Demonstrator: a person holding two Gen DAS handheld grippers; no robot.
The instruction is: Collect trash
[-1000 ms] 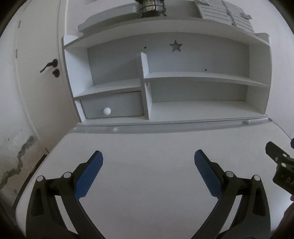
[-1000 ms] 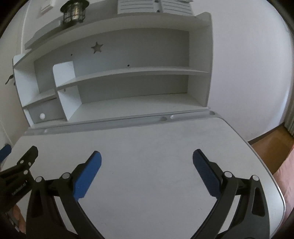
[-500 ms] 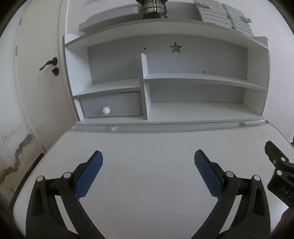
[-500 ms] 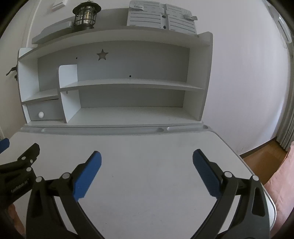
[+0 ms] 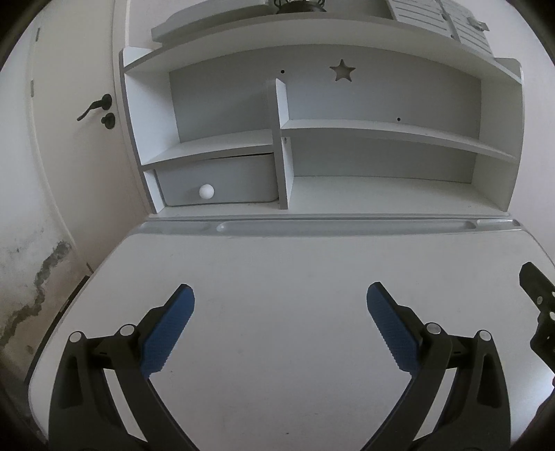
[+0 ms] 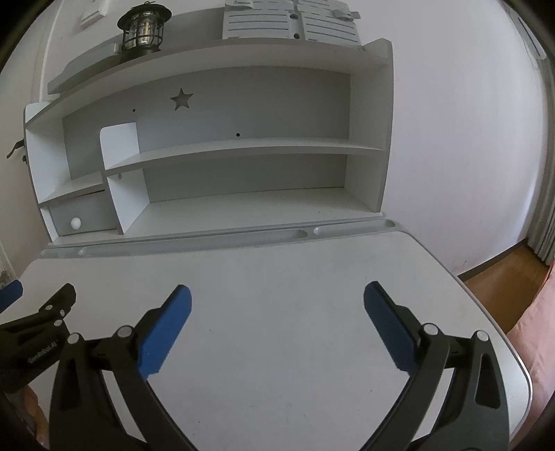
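Observation:
No trash shows in either view. My left gripper (image 5: 279, 298) is open and empty, held over the white desk (image 5: 277, 263). My right gripper (image 6: 277, 298) is open and empty over the same desk (image 6: 277, 270). The right gripper's black frame shows at the right edge of the left wrist view (image 5: 537, 312). The left gripper's frame shows at the left edge of the right wrist view (image 6: 38, 333).
A white shelf unit (image 5: 381, 125) stands at the desk's back, with a small drawer with a round white knob (image 5: 206, 191) at lower left. A black lantern (image 6: 144, 29) sits on top. A door (image 5: 69, 104) is left; wooden floor (image 6: 503, 277) is right.
Both grippers stay open. The left view has dipped slightly, so the shelf unit sits higher in frame. The right view has swung a little and tilted.

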